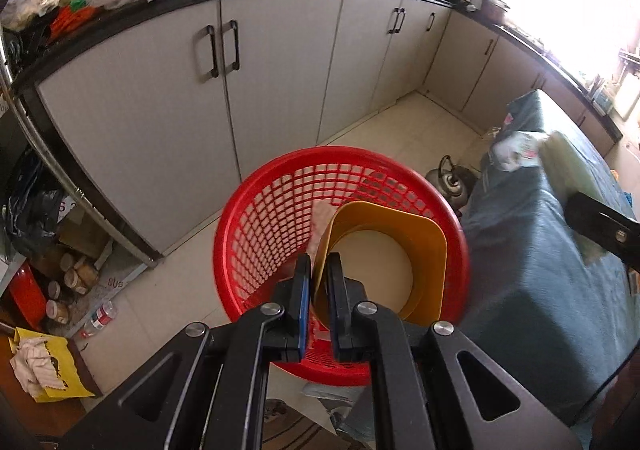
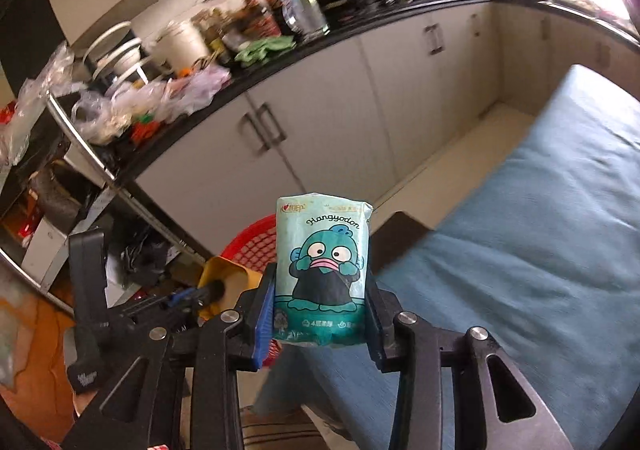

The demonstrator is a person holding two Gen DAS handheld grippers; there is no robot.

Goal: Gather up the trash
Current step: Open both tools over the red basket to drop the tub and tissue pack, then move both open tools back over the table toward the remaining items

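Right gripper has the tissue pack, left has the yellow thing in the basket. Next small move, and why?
Probably swing the right gripper left, over the red basket, then open. Its jaws are clamped on the teal tissue pack, which sits above the blue-covered table, not the basket. The left gripper pinches the yellow dustpan inside the basket.

floor (image 1: 400, 122): red basket (image 1: 256, 218) just ahead of gripper, kettle (image 1: 452, 180) beyond-right | bench (image 2: 540, 230): blue cloth, right of gripper

Left wrist cam looks steeply down, close over the red basket (image 1: 340, 234); right cam faces the cabinets (image 2: 320, 122). Both catch that basket.
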